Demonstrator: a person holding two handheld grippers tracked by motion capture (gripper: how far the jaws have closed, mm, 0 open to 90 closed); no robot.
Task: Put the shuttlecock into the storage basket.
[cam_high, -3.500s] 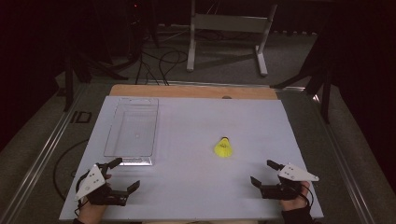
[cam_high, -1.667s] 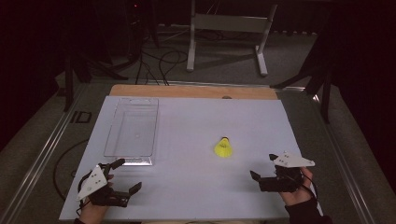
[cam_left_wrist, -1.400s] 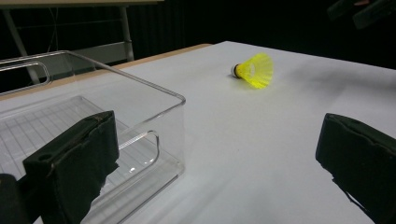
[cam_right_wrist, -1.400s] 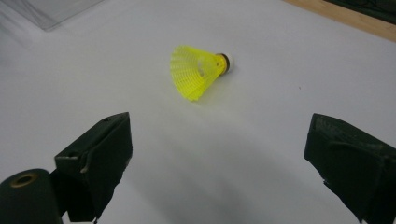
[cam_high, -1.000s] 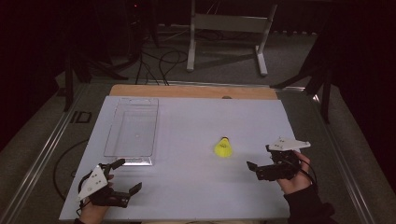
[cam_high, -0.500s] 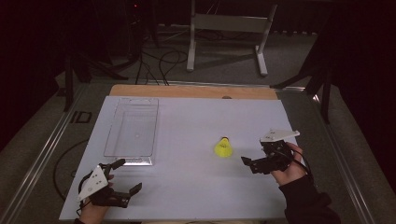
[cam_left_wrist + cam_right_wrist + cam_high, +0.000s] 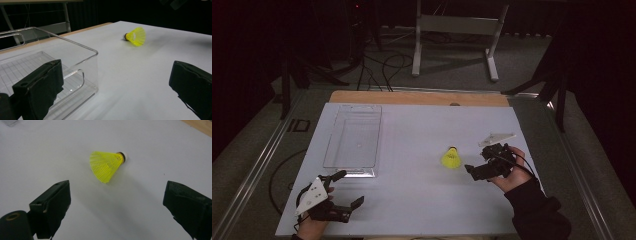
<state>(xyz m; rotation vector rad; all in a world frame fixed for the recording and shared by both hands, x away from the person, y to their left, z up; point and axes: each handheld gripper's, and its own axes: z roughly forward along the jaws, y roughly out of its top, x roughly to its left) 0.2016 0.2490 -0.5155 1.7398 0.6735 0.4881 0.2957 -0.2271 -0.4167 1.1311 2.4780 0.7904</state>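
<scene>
Right gripper [image 7: 477,165], black two-jawed and carrying a grey three-cornered plate, sits in the high view just to the right of the small yellow plastic shuttlecock [image 7: 451,158], close to it but apart, with its jaws spread and nothing between them; that shuttlecock lies on its side on the white table top [image 7: 422,195], right of the middle, well apart from the clear rectangular plastic bin [image 7: 353,141] standing on the left half, while the left gripper [image 7: 343,190], black with its own grey plate, rests near the table's front left corner just before the bin, jaws parted and empty. From the left gripper view, the two black jaws stand wide apart at the bottom, the bin's near corner [image 7: 92,67] close behind the left one and the shuttlecock [image 7: 135,36] far off on the bare white surface, its cork tip pointing left. From the right gripper view, the open jaws frame the shuttlecock [image 7: 106,165], which lies ahead of them untouched, netted skirt toward the camera and dark-ringed cork tip pointing away to the right
</scene>
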